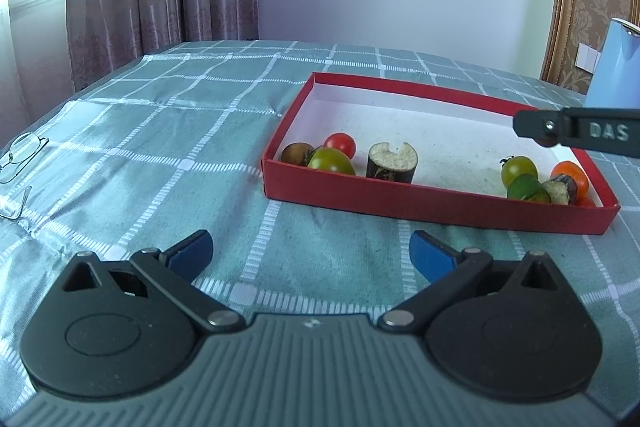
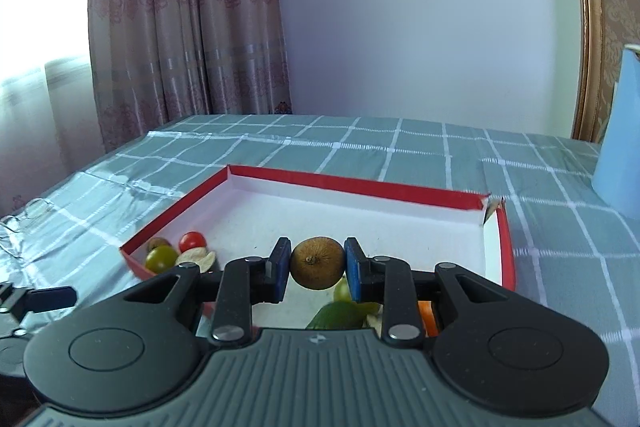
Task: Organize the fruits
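Right claw [image 2: 317, 269] pinching brown round fruit [image 2: 317, 263] above red box [image 2: 506, 247]. Left claw [image 1: 311, 253] spread, empty, over checked cloth. Lower fruit softly beside matching ones; squeeze gently.

A table covered with a green cloth [image 1: 160, 147] checked in white lines carries a shallow red box [image 1: 400, 197] toward its right side. A pair of glasses [image 1: 20, 157] lies near the left edge. A pale blue container [image 1: 616, 71] stands at the far right.
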